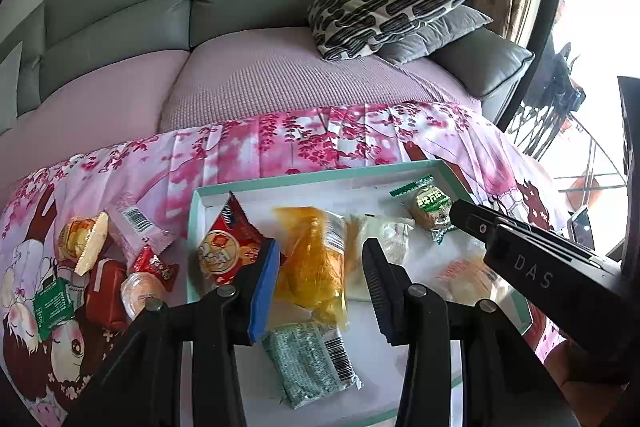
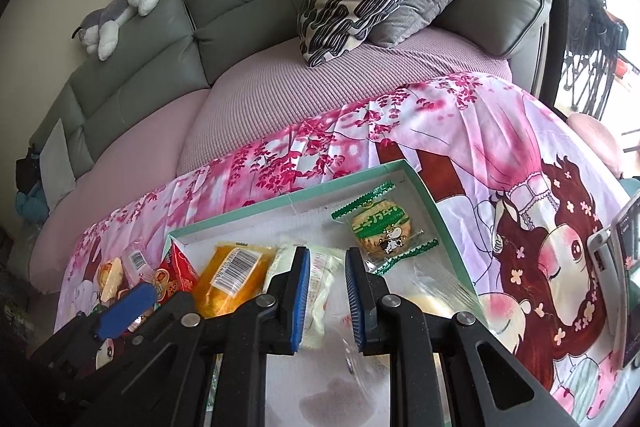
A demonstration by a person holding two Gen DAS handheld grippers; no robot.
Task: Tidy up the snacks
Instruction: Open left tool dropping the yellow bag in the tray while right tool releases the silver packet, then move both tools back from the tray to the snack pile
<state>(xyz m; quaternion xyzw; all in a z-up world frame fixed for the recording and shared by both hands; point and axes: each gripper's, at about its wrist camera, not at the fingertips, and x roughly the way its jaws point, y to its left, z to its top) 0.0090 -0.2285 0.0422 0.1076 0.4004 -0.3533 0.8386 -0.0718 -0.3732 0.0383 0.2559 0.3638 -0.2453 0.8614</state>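
Left wrist view: left hand-held gripper (image 1: 320, 283) hangs over the teal-rimmed tray (image 1: 320, 179), its parted jaws straddling the orange snack packet (image 1: 316, 259) without pressing. Right hand-held gripper (image 2: 328, 299), nearly closed, straddles a white packet (image 2: 322, 291) beside the orange one.

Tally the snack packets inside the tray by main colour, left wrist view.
Red: 1, the red packet
Orange: 1, the orange packet
White: 1, the white packet
Green: 2, the biscuit packet and the green barcode packet
Clear: 1, the clear packet, partly hidden
Total: 6
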